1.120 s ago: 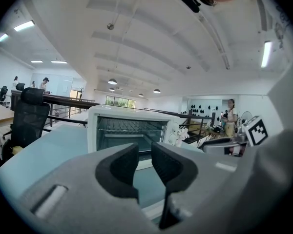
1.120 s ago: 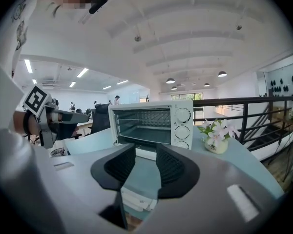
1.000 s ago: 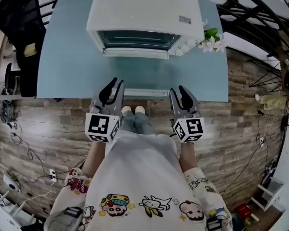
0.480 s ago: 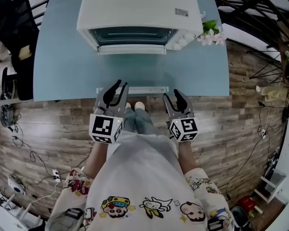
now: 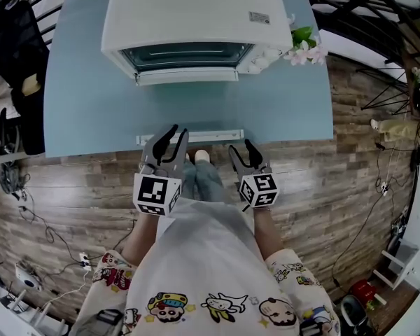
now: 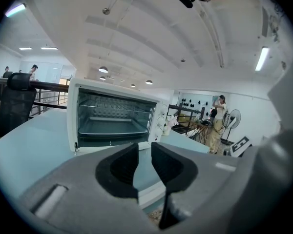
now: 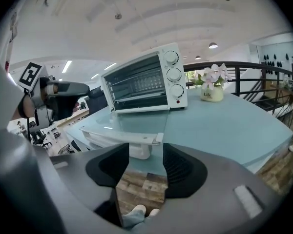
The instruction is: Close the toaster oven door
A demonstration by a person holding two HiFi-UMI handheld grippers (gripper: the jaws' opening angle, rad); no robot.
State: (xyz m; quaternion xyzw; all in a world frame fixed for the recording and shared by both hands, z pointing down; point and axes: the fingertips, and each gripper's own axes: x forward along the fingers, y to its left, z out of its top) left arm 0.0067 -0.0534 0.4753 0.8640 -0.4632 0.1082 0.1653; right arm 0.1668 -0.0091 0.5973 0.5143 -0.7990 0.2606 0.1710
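A white toaster oven (image 5: 189,12) stands at the back of the pale blue table (image 5: 84,110). Its glass door (image 5: 189,107) lies open and flat toward me, and the white handle (image 5: 189,136) is at the table's near edge. My left gripper (image 5: 171,136) hovers at the handle's left end, its jaws a narrow gap apart and empty. My right gripper (image 5: 241,150) hangs just short of the handle's right end; its jaws have just been opening and hold nothing. In the right gripper view the handle (image 7: 122,138) lies just beyond the gripper (image 7: 145,165). The left gripper view shows the oven (image 6: 112,118) past the gripper (image 6: 144,160).
A small pot of pale flowers (image 5: 302,50) stands beside the oven's right side, next to its knobs. A black chair (image 5: 21,61) stands left of the table, and black railings run behind it. Wood floor and my own legs lie below the grippers.
Both grippers have dropped and drawn back from over the table edge to just in front of the door handle. The right gripper's jaws have spread wider. The oven door stays open.
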